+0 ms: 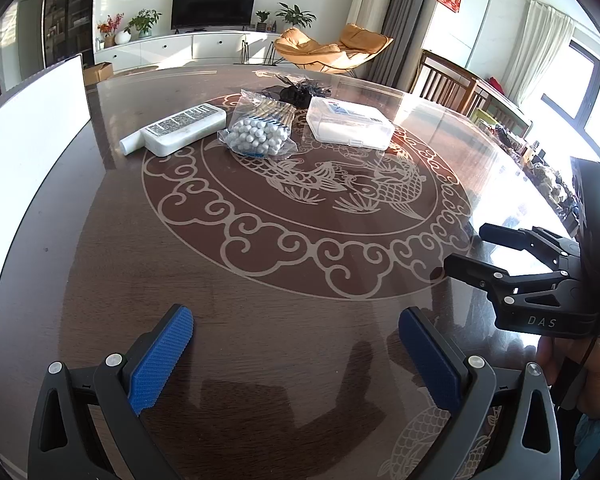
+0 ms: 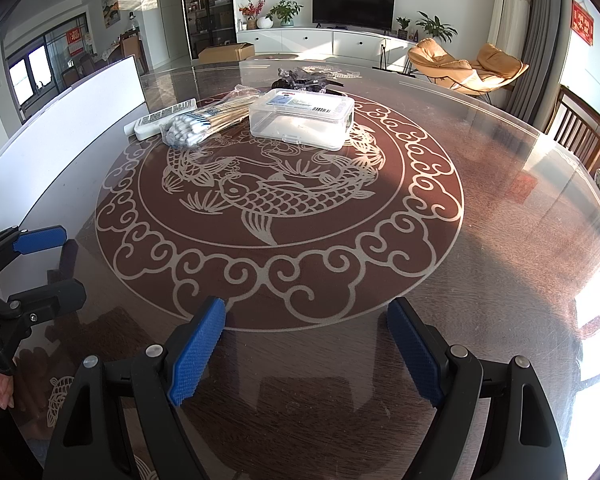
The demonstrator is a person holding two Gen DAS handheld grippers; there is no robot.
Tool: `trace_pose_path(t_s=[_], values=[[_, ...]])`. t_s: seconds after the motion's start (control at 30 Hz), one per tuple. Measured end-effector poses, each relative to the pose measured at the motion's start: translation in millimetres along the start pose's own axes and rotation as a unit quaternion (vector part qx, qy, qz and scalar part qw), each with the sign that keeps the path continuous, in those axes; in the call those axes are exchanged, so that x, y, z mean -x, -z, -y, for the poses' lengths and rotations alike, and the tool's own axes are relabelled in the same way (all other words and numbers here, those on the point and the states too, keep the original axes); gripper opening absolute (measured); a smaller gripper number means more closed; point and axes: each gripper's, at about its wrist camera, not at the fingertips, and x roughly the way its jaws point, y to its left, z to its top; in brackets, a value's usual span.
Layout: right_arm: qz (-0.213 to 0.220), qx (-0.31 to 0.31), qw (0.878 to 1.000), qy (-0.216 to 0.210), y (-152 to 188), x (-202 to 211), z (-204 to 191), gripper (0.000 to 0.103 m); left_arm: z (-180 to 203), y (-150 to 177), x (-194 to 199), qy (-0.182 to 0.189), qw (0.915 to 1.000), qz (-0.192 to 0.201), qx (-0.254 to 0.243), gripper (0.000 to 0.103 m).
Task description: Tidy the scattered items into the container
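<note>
Left hand-held gripper point(image 1: 296, 356) wide open, empty, over bare surface point(image 1: 260, 340). Right hand-held gripper point(image 2: 306, 348) same. Far side: clear box point(image 2: 302, 118), lid shut; swab bag point(image 2: 204, 122) beside it, touching white tube point(image 2: 164, 118); black bundle point(image 2: 306, 78) behind.

Both cameras ride low over the near edge of the dark glass-topped table point(image 1: 260, 340), each tilted down and forward between its own blue-padded fingers. The left wrist view sits to the left and faces slightly rightward, catching the right gripper point(image 1: 466, 250) at its right border. The right wrist view catches the left gripper point(image 2: 66, 262) at its left edge. Both share the fish medallion point(image 2: 278, 200) mid-table, and beyond it the clear plastic box point(image 1: 350, 122), the swab bag point(image 1: 256, 130) and the white tube point(image 1: 180, 130), well away from either lens, with the television point(image 2: 352, 8) behind.
</note>
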Motion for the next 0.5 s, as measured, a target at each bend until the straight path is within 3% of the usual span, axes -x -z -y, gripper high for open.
trace_pose_path(t_s=[0.33, 0.5], values=[[-0.001, -0.001, 1.000, -0.008, -2, -2, 0, 0.085, -2, 2, 4, 0.015, 0.9997, 0.007, 0.017, 0.103], [-0.018, -0.068, 0.987, -0.144, -53, -19, -15, 0.085, 0, 0, 1, 0.007, 0.9998, 0.006, 0.015, 0.103]])
